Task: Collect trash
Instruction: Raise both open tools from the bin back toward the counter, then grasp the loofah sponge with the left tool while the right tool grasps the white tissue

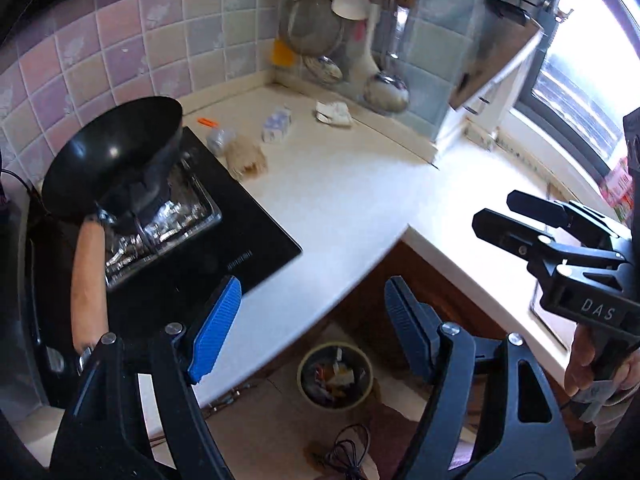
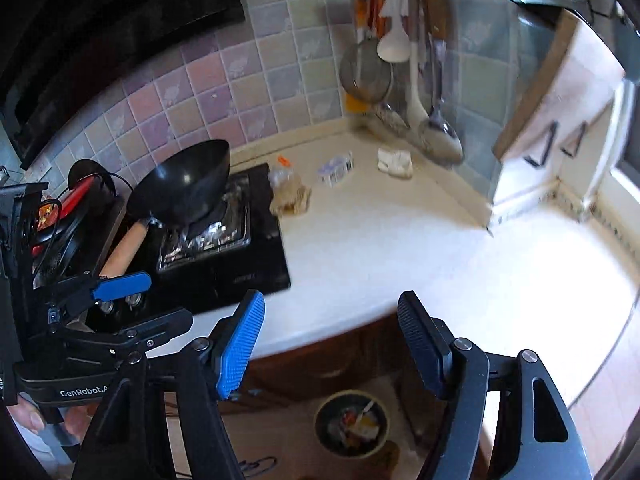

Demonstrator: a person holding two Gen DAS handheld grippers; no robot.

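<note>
Left hand-held gripper [image 1: 312,332]: we find its jaws spread wide and holding nothing, poised above the counter's front edge, in our judgement ready for a first pick.
Right hand-held gripper [image 2: 330,344]: likewise wide and unladen, alongside the left.
Trash on counter [image 1: 340,208]: we list 4 pieces near the back corner: a crumpled white tissue [image 1: 334,113], a small blue-and-white carton [image 1: 277,125], a clear plastic bag with brownish contents [image 1: 244,156] just beside the stove, and an orange scrap [image 1: 208,122].
Trash bin [image 1: 335,376]: on the floor below the counter's curve, already part filled; we judge it the destination.
Stove [image 1: 224,240]: black glass, foil-lined burner, a black wok [image 1: 116,152] with wooden handle resting on it.
Room: pastel tiled walls, utensils hung in the corner, a bright window at right.
</note>
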